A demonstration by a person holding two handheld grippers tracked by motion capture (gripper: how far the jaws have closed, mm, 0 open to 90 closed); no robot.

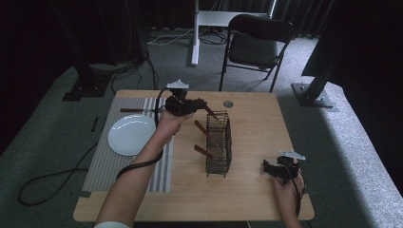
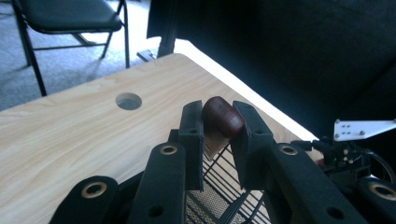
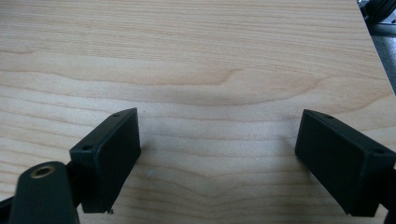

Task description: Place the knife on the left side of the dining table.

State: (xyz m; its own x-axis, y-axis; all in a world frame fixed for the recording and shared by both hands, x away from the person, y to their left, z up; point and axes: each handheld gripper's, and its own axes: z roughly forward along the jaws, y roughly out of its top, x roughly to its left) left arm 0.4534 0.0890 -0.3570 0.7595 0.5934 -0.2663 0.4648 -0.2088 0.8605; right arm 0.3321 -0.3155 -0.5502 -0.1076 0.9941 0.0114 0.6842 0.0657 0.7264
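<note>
— Three wooden-handled utensils stand in the wire basket (image 1: 219, 142), right?

— Yes, the black basket sits near the middle of the worktop (image 1: 256, 190), and the handles lean out toward its left edge. One handle (image 1: 209, 112) is at the far end of the basket, the other two (image 1: 203, 151) lower down its side.

— What else is around?

— A striped mat (image 1: 102, 161) along the left edge carries a white plate (image 1: 130, 135), and another utensil (image 1: 134, 110) lies at the mat's far end. A round hole (image 1: 228, 103) marks the far edge. Beyond the worktop stands a folding chair (image 1: 254, 45).

— And the claws?

— The left gripper (image 2: 218, 122) is clenched on the dark rounded handle end (image 2: 223, 115), above the basket's far end. The right gripper (image 3: 217, 161) rests near the right front corner, jaws spread wide over bare wood, well apart from the basket.
</note>
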